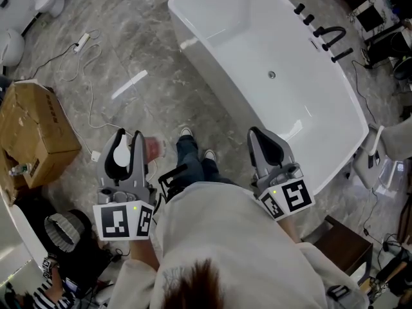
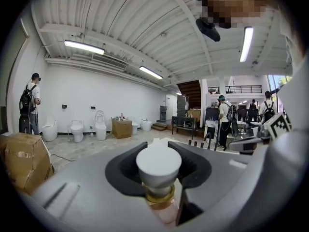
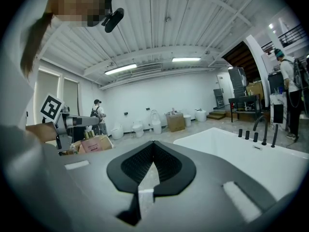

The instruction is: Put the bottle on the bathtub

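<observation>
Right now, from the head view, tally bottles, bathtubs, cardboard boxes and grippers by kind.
Bottle: 1
Bathtub: 1
Cardboard box: 1
Grippers: 2, the left gripper and the right gripper
Total: 5

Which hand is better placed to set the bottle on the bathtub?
Left: the left gripper holds the bottle; the right gripper, nearer the bathtub, is shut and empty.
</observation>
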Demonstrator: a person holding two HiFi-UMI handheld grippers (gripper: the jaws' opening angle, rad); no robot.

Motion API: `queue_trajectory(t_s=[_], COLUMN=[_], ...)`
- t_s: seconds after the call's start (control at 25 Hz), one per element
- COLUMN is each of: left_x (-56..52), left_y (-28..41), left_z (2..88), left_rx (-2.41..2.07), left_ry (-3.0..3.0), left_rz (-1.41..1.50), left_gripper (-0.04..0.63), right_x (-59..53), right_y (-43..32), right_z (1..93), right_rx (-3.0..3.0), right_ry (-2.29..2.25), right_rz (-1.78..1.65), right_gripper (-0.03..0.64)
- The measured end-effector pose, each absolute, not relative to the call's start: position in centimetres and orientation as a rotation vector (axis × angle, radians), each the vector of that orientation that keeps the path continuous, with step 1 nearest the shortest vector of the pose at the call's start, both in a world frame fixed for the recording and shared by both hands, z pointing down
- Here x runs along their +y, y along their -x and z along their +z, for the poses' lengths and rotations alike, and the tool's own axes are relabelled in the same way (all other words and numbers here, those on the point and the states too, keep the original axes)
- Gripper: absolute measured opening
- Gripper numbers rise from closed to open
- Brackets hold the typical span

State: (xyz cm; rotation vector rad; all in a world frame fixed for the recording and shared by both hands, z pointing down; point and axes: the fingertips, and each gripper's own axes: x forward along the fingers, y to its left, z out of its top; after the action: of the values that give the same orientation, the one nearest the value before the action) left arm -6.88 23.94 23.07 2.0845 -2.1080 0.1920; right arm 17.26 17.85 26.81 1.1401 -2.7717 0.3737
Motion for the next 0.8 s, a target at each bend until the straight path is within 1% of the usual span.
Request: queue_trajectory(t_s=[0.24,0.64,0.8], left_x=[20.7,14.9,13.7], left_y=[9.3,15.6,17.5], left_z=[23.7,23.5,23.7], left_rx=[-2.067,-2.012,-1.996], left_ry=[-2.107,-2.198,-2.218], left_rz=[0.208,0.198,0.202], left_gripper=[0.179,0.179,0.179], right_x=[15.0,9.2,8.2], right_y=[-14.7,-6.8,-4.8], right_z=[27.2,25.8,25.7], right_rx=[-2.743,-2.770,-2.773], right_ry=[-1.155,-1.215,-1.239], right_rz=[0.391,0.341,0.339], right_gripper=[-0.002,-0.002,-0.002])
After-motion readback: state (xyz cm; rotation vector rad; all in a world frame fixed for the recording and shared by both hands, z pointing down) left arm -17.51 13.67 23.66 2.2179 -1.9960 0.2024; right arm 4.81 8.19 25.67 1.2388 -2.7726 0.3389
